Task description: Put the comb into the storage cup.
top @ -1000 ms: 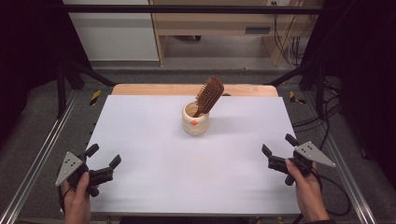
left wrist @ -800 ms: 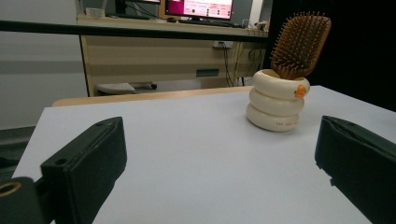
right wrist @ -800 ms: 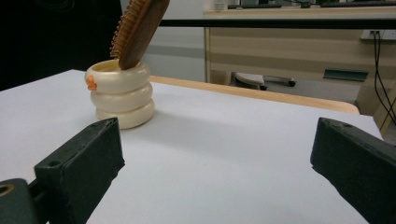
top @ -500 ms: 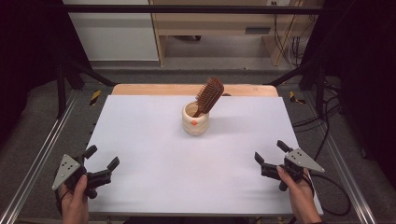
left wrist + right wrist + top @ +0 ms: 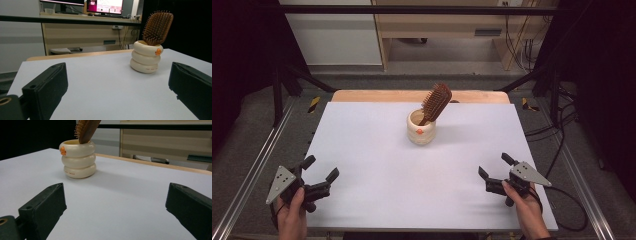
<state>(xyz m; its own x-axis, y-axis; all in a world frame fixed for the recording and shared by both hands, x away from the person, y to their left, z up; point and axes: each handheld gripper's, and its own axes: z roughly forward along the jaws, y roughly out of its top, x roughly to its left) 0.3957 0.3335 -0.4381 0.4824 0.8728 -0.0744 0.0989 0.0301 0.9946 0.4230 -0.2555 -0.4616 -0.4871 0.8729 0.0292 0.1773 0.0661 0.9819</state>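
Observation:
A cream ringed cup stands on the white table top, toward the back middle. A brown wooden hairbrush leans in it, bristle head up and tilted right. The left gripper view has the cup and brush ahead to the right; the right gripper view has the cup and brush ahead to the left. My left gripper hovers open at the front left corner. Near the front right edge my right gripper is open too. Nothing sits between either pair of jaws.
A wooden strip runs along the table's back edge. Metal frame rails flank both sides. Behind the table stand a wooden desk with monitors and a white cabinet. Cables trail on the floor at right.
Both hands have drawn back toward the front edge of the table; the right gripper also shifted slightly left. Cup and brush have not moved.

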